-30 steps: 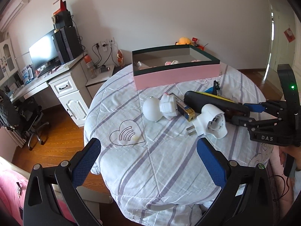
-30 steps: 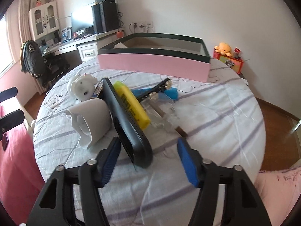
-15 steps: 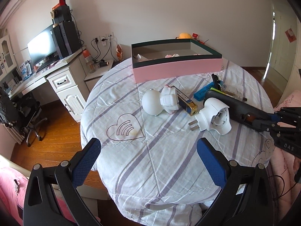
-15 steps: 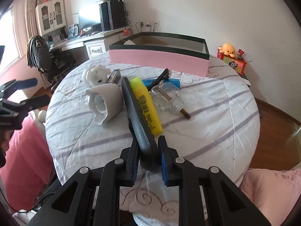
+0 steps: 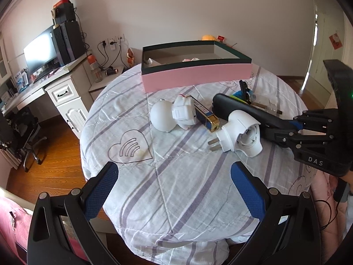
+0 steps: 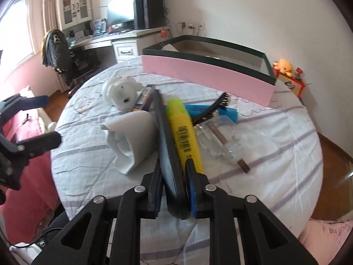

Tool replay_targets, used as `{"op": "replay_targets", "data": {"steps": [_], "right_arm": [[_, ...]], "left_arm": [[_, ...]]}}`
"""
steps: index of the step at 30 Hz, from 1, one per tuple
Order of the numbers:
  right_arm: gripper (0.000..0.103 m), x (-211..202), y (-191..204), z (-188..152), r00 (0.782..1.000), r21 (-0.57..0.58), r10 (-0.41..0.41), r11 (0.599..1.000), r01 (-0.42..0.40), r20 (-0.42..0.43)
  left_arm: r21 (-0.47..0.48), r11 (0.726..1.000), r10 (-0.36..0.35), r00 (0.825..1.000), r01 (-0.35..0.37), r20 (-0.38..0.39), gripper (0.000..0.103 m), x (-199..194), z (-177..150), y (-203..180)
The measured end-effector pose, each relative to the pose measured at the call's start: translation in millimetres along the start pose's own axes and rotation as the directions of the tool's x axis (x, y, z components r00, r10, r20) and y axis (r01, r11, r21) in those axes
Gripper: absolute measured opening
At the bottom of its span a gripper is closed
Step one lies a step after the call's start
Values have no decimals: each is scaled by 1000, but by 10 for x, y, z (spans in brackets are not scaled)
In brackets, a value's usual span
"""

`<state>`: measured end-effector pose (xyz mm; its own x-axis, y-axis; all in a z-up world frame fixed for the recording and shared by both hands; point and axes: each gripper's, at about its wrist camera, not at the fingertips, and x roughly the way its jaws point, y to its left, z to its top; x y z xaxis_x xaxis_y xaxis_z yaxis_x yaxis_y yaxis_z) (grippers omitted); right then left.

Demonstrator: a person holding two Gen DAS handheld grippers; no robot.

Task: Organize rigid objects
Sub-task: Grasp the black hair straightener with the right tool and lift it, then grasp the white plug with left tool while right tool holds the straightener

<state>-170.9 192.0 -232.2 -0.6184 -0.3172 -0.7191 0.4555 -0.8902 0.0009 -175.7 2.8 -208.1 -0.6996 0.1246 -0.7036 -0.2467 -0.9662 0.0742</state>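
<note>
1. Blue padding lines the two fingers of the left gripper (image 5: 174, 190) in the left wrist view; they stand wide apart at the lower edge of the frame with nothing between them, over bare striped cloth on the round table (image 5: 181, 198).
2. In the middle of that view lie a white figurine (image 5: 174, 117), a blue and gold box (image 5: 204, 116) touching it, and a white plug adapter (image 5: 240, 132) with its prongs pointing left.
3. A long black case (image 5: 238, 110) runs from frame centre toward the right edge, where the right gripper (image 5: 284, 130) is clamped on its near end.
4. A pink box (image 5: 196, 75) with a dark green rim stands open at the far side of the table, in the upper middle; a few small items show inside, too small to name.
5. A desk (image 5: 33, 88) with a monitor fills the upper left.
6. In the right wrist view the right gripper (image 6: 174, 183) sits at lower centre, its jaws having just closed, pads pressed on both sides of the black case (image 6: 165, 137), which stretches up toward frame centre.
7. Just right of the case lies a yellow highlighter (image 6: 184, 132), touching it; the plug adapter (image 6: 130, 141) lies just left.
8. Further right are a blue item (image 6: 211, 111), a black brush (image 6: 211, 109) across it, and a clear glass piece (image 6: 220, 141) with a brown stick.
9. The figurine (image 6: 122, 92) sits upper left of centre, the pink box (image 6: 205, 77) behind along the upper middle.
10. The left gripper (image 6: 33, 121) shows at the left edge, open.
</note>
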Motion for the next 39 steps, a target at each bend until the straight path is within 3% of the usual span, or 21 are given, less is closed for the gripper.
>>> {"op": "replay_targets", "data": {"steps": [6,10,16,21,27,30,32,39], "right_arm": [[15,-328,-77,26,995,18,-25,1000,23,101],[15,-550,-294,34,983,72,-84,995,74,161],[15,-504,-814,-94,974,191,-193,967,169,117],[15,-304,-1062,-236,980,235,-191,957,171,63],[15,-219,-1115,-283,985,249,-158,959,137,68],[15,-197,-1151,-265,986,254,-150,959,127,73],[16,-169,-1164,-239,986,256,-148,959,124,75],[16,-77,-1169,-119,990,231,-134,966,118,54]], "left_arm": [[-25,998,-53,999,53,5,103,59,54,-108],[-27,996,-82,997,82,5,103,118,92,-255],[-37,996,-82,997,82,-13,103,329,185,-516],[-50,997,-62,997,59,-50,103,545,229,-654],[-53,998,-36,998,34,-42,103,655,241,-668],[-18,1000,-6,1000,5,-22,91,664,245,-695],[-25,999,-32,999,31,-23,76,678,239,-679],[33,998,-54,999,54,-2,76,626,199,-693]]}}
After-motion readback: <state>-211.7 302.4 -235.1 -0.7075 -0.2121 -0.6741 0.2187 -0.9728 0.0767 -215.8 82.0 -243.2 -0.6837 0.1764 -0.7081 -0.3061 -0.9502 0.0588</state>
